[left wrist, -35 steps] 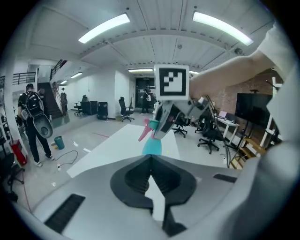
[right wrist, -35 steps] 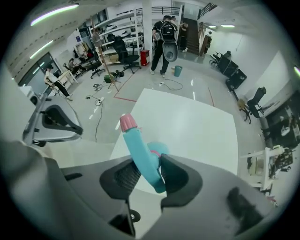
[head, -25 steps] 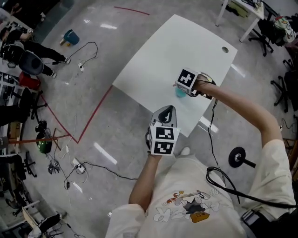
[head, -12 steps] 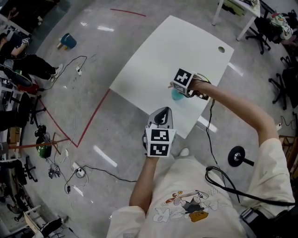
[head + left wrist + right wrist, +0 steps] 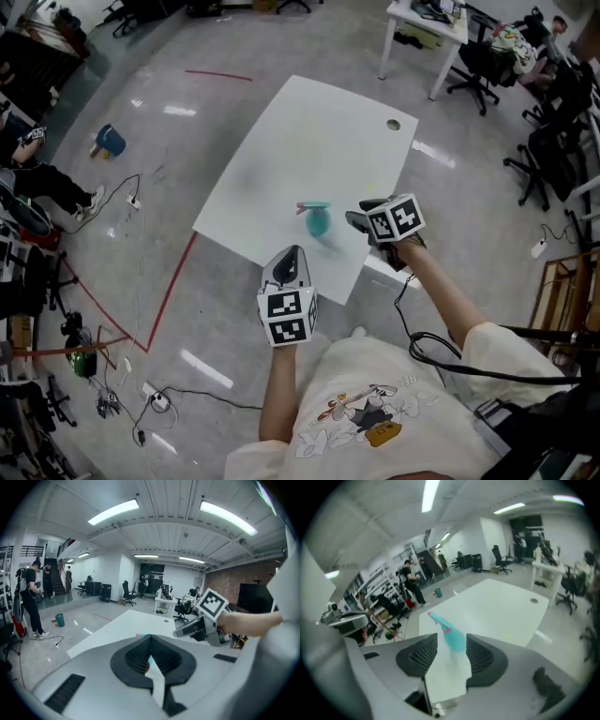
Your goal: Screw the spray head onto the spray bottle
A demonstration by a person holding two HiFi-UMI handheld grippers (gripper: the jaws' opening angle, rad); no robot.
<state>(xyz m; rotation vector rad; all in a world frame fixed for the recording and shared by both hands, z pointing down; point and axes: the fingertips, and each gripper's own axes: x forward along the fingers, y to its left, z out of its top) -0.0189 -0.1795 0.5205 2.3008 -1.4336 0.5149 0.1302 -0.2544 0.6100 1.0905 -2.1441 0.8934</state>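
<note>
The right gripper (image 5: 357, 221) has its fingers spread, and they have just been opening. The teal spray bottle (image 5: 453, 639) shows in the gap between them but beyond the tips, untouched. The left gripper (image 5: 150, 637) has its fingers pressed together on nothing, and sits low at the head view's centre. The bottle stands upright near the lower edge of the white worktop (image 5: 309, 131) with the spray head (image 5: 437, 619) on top. It was probably let go because the threading is finished; how tight the head sits I cannot tell.

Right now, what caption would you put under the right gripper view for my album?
Right gripper, jaws just opening and empty, faces the teal spray bottle standing on the white table.
</note>
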